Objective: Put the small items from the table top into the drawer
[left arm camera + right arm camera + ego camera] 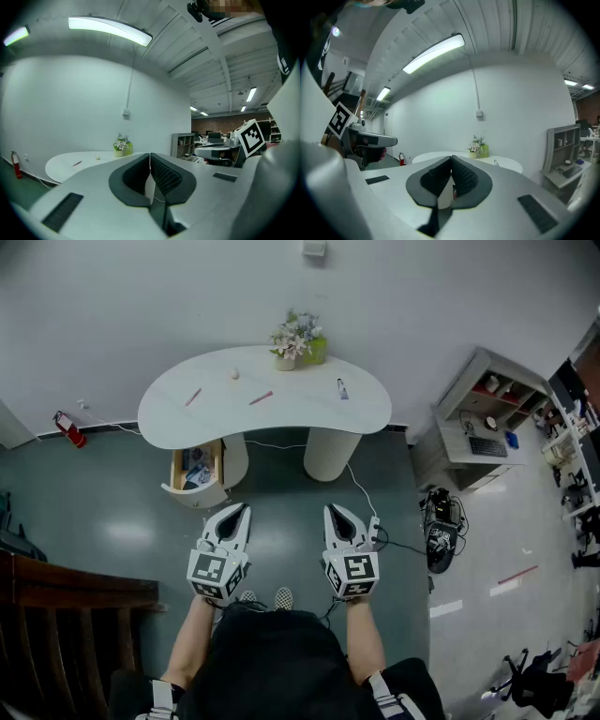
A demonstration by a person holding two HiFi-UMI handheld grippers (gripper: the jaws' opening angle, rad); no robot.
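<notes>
Table [300,413]: upper centre, items [261,398] untouched on top.
Drawer [197,470]: open.
Left gripper [244,510]: clenched, empty.
Right gripper [331,510]: clenched, empty.
Progress: seemingly unstarted.

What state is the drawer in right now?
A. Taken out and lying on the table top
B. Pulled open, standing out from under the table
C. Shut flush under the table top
B: in the head view the drawer juts out toward the person from under the white table, and its inside shows from above.
</notes>
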